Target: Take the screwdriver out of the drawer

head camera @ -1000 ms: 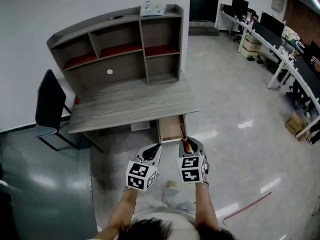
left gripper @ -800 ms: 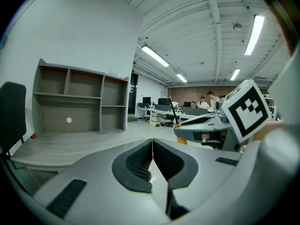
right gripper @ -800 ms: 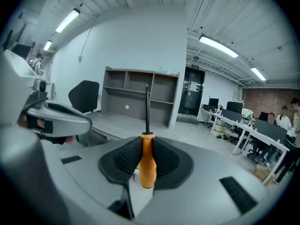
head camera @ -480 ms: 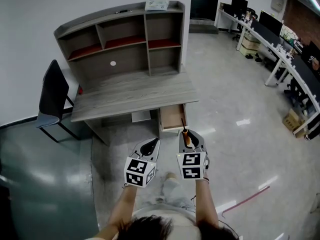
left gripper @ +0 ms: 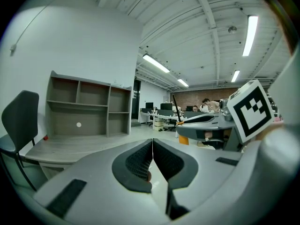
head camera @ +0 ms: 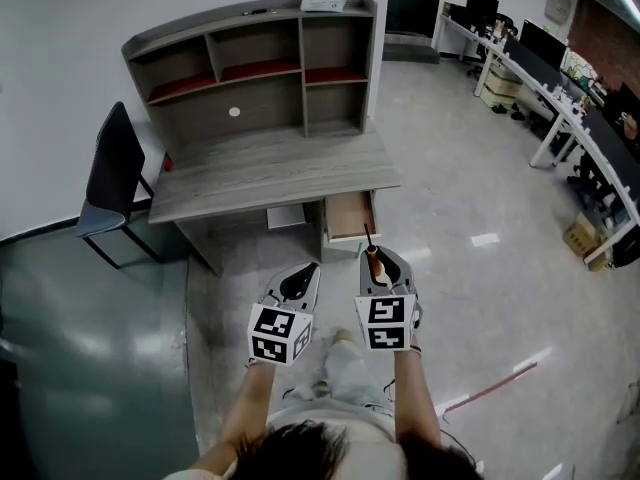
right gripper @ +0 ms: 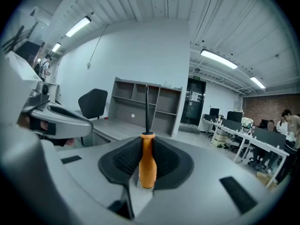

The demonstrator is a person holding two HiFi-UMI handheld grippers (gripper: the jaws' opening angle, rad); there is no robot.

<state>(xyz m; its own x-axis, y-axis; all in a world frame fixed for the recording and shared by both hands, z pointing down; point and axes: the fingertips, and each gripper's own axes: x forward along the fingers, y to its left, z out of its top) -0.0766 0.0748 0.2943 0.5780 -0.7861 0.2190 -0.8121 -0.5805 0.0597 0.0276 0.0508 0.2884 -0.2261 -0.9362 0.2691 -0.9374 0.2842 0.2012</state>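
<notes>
My right gripper clamps the orange screwdriver by its handle, just in front of the open drawer under the desk edge. My left gripper, jaws together and empty, hangs beside it over open floor.

An orange-handled, black-shafted screwdriver stood out at centre frame against the pale grey right gripper and its black ribbed pads. That tool and the grey left gripper bore black-and-white square markers. Higher in the frame, the desk showed grey wood grain with red shelf linings and a tan-lined drawer, a black chair at left, and a red line on the glossy grey floor at lower right.
</notes>
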